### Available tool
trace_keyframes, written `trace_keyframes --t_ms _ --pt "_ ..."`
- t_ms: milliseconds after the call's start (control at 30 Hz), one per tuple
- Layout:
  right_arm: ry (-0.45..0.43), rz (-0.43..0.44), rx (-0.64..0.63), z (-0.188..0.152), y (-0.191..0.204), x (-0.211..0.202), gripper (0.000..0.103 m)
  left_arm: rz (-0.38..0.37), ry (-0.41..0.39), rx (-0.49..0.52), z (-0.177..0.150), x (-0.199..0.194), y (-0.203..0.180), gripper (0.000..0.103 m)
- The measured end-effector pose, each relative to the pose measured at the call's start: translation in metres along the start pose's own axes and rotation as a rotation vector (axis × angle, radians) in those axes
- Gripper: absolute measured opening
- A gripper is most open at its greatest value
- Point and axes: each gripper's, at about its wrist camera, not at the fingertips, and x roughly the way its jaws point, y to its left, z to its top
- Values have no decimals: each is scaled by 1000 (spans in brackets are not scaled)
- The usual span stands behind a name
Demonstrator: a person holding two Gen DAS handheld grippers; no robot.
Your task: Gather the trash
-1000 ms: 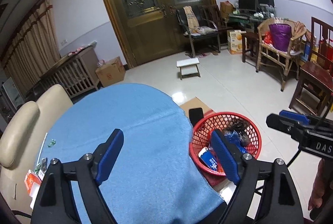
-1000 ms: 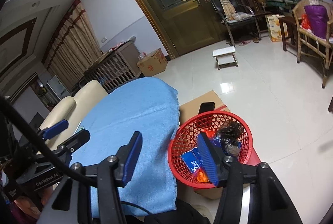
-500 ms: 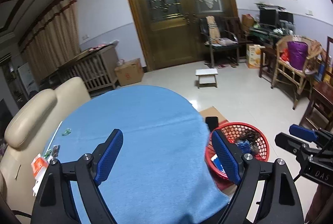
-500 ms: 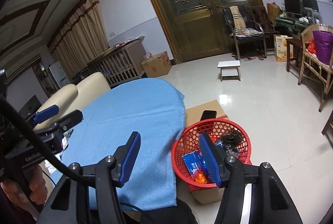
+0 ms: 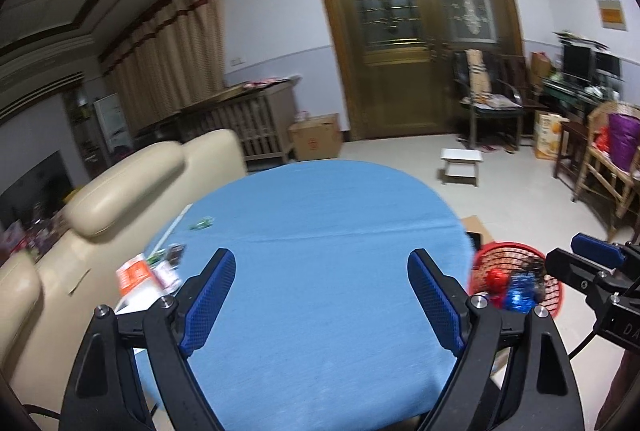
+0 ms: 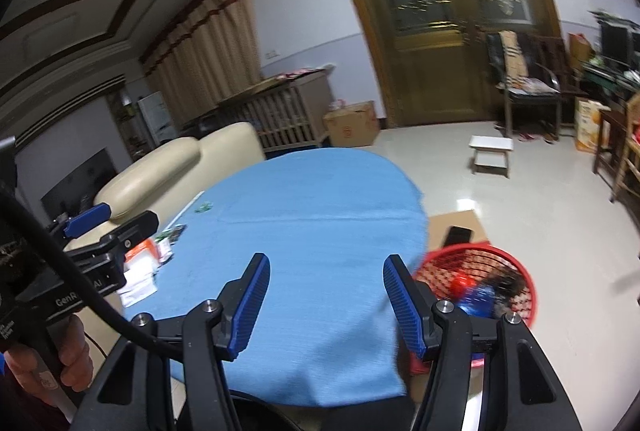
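Left gripper [image 5: 321, 293]: blue ribbed pads stand wide apart over the blue tablecloth [image 5: 320, 271], nothing between them. Right gripper [image 6: 326, 301]: jaws parted and have just been opening further; only cloth shows in the gap, nothing held.

Table [image 6: 312, 271]: round, fully covered by the blue cloth, a faint crease running across it.

Trash on the table, all at its left edge beside the cream sofa [image 5: 132, 199]:
- small green wrapper [image 5: 202, 223], alone, farther along the rim.
- cluster of wrappers [image 5: 168, 263], green and dark, blurred.
- orange-and-white packet [image 5: 134, 273] lying on white paper, touching the cluster. Print on it cannot be read.

From the right wrist view the same pile [image 6: 150, 257] sits just past the left gripper's tip.

Red mesh basket [image 5: 516, 279]: on the floor at the table's right edge, resting on a flattened cardboard sheet [image 6: 456, 221]. Contents: red piece, crumpled blue wrapper [image 5: 520, 291], something dark. A black phone [image 6: 458, 235] lies on the cardboard just behind the basket rim.

Readable writing:
- left gripper body, right wrist view: "GenR…" and "AI", middle hidden by a cable.
- right gripper body, left wrist view: "DA…", cut off at the frame edge.
- cardboard box [image 6: 352, 125] by the door carries a red mark, illegible.

A hand [image 6: 60, 359] grips the left gripper's handle.
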Motion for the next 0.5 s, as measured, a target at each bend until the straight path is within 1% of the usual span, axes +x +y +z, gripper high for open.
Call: trace_keyframes --t_ms 100,300,400,500 --pt "-3 50 -41 0 28 6 66 66 2 -36 -10 -10 27 89" --pt "9 140 -135 -10 80 12 66 162 8 -101 -24 -32 67 90" --pt "8 174 -176 -16 104 10 67 194 7 -116 -29 -43 82 90" --pt "13 200 -190 -22 118 10 68 225 2 -128 -32 -55 91 90"
